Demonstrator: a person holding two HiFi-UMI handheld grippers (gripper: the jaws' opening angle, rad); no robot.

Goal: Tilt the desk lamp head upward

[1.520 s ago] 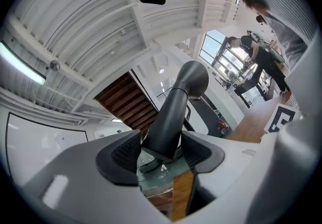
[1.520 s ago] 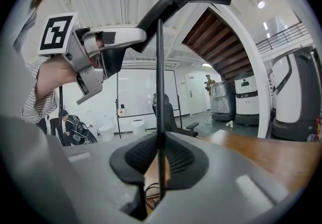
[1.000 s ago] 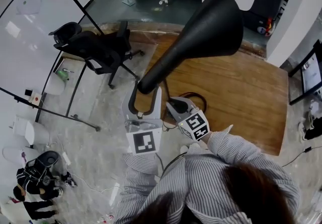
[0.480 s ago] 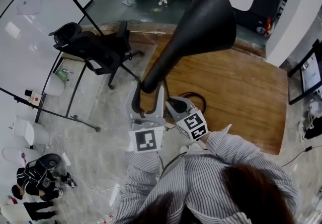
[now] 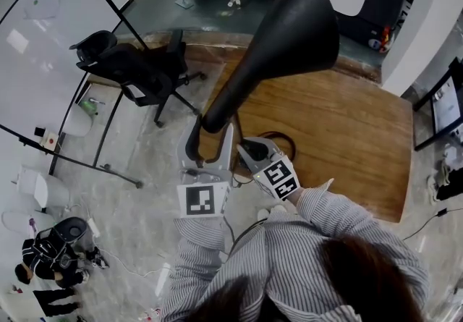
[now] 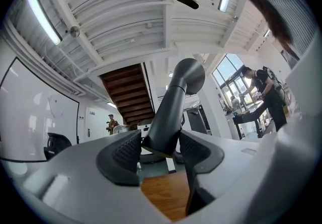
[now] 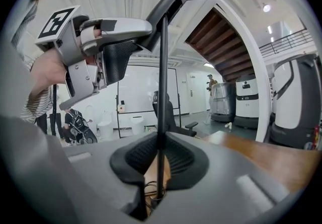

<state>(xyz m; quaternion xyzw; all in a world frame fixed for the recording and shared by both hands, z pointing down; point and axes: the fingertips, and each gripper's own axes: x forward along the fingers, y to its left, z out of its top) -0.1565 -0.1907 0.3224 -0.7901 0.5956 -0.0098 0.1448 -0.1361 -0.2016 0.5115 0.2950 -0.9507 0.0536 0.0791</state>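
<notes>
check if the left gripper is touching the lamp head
Touching. In the left gripper view, the left gripper has both pads pressed against the narrow end of the lamp head, with no gap on either side.

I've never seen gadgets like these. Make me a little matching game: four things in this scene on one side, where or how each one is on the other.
Things:
1. left gripper
2. right gripper
3. black office chair
4. table

Places or states:
A. stands on the floor, left of the table in the head view
B. clamped on the thin lamp pole
C. clamped on the narrow neck of the black lamp head
D. brown wood

Pairs: 1-C, 2-B, 3-A, 4-D
</notes>
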